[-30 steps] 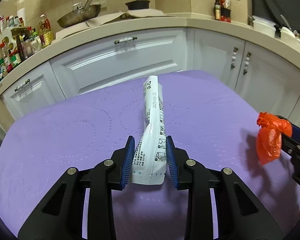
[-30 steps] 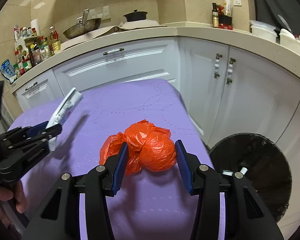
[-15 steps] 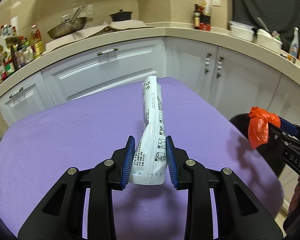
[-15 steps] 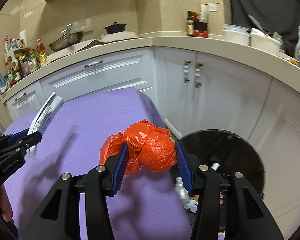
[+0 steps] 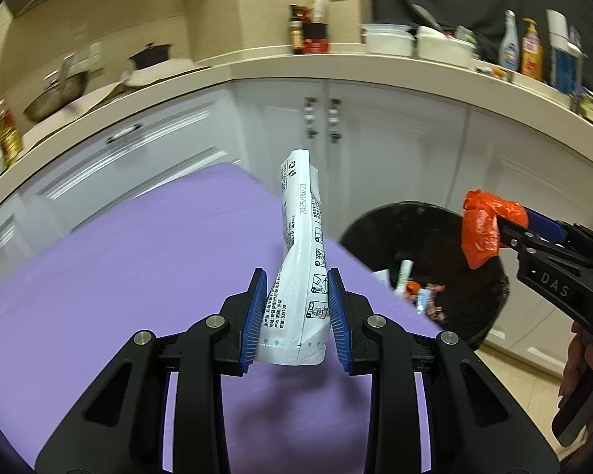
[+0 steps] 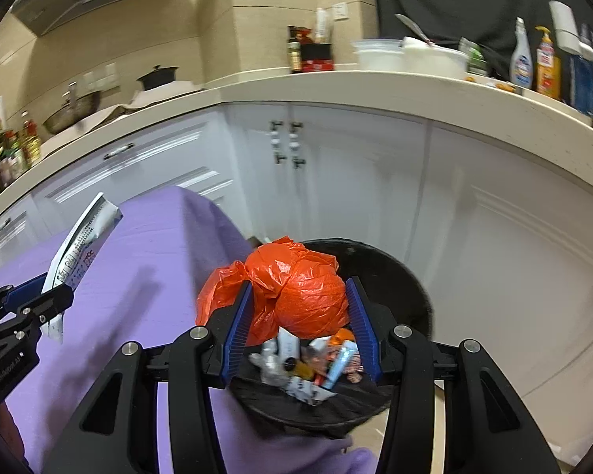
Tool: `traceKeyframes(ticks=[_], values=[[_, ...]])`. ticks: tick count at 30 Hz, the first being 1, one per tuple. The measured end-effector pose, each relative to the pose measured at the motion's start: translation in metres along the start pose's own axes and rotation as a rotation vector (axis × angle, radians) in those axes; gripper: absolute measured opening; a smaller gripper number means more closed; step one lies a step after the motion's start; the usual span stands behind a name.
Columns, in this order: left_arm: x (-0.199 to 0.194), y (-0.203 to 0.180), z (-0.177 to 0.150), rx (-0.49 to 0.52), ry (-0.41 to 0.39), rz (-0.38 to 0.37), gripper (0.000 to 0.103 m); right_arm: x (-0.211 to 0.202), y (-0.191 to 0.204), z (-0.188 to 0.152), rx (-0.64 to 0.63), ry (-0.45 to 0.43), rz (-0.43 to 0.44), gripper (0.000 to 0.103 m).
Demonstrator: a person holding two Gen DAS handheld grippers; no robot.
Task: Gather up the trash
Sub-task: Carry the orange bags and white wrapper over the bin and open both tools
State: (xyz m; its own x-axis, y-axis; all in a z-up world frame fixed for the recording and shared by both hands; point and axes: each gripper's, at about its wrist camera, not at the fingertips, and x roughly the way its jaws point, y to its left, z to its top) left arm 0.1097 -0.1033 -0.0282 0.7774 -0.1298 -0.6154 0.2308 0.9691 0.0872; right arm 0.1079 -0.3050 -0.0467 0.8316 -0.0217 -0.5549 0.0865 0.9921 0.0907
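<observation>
While we are looking along the left gripper (image 5: 296, 316), its blue pads (image 5: 255, 318) are pinching a white printed pouch (image 5: 302, 260) near its bottom edge, so the pouch is standing up between them over the purple tablecloth (image 5: 138, 260). We are seeing the right gripper (image 6: 296, 322) clamped on a crumpled orange plastic bag (image 6: 296, 292), holding it above the black bin (image 6: 395, 272) that is sitting on the floor just beside the table's edge. Inside the bin, wrappers and tubes (image 6: 308, 363) are lying in a loose heap (we cannot read their labels). Behind the bin, white cabinet doors (image 6: 336, 181) are running under a pale countertop (image 6: 375, 83) carrying bottles and bowls.
</observation>
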Motion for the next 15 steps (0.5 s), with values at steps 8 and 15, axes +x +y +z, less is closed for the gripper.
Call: traceKeyframes(ticks=[8, 15], values=[[0.035, -0.052, 0.017, 0.079, 0.017, -0.060, 0.031, 0.021, -0.027, 0.006, 0.023, 0.013, -0.027, 0.050], [0.065, -0.074, 0.027, 0.103, 0.030, -0.061, 0.059, 0.043, -0.040, 0.008, 0.041, 0.031, -0.044, 0.064]])
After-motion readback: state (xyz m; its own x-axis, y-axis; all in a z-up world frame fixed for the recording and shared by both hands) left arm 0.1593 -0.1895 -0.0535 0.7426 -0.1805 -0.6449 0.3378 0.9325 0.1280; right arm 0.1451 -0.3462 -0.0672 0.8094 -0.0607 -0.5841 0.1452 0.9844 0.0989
